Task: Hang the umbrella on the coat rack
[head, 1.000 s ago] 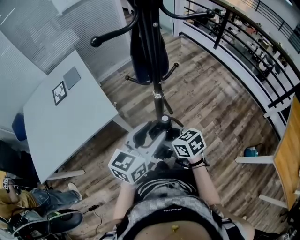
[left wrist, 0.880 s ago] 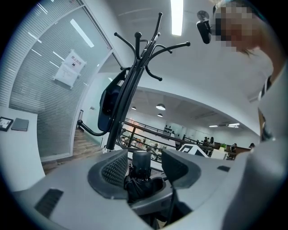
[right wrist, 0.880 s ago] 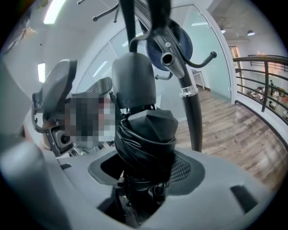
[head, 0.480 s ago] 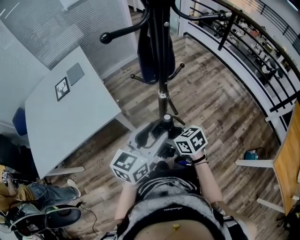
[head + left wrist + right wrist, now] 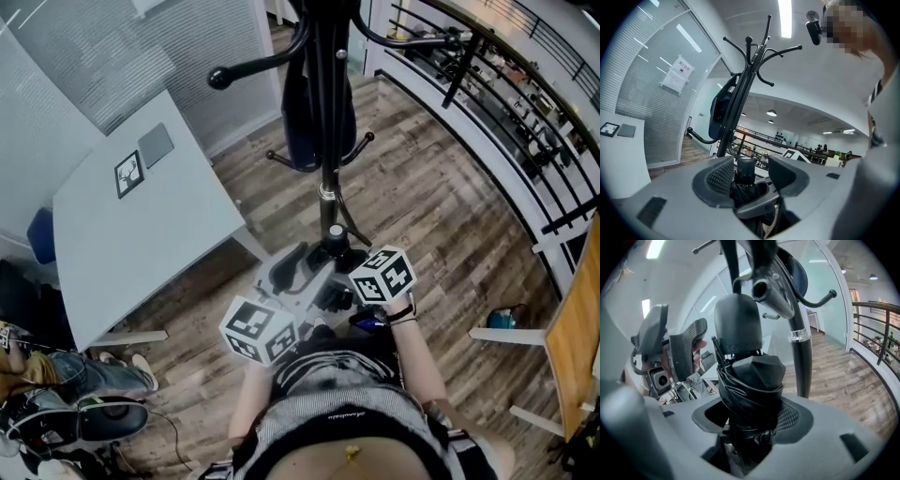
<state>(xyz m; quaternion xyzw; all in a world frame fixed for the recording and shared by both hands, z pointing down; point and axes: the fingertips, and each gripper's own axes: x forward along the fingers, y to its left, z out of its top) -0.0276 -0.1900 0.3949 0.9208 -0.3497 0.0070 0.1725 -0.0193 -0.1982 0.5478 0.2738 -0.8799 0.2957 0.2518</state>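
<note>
Right claw (image 5: 751, 417) clamped round folded umbrella (image 5: 750, 378)

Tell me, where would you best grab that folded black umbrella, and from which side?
Probably around the bundled middle of the umbrella, closing across its width from the side, as the right gripper does now. The folded cloth is thick and yielding there, so the jaws can bite, and the smooth rounded end is left free, close to the coat rack.
</note>
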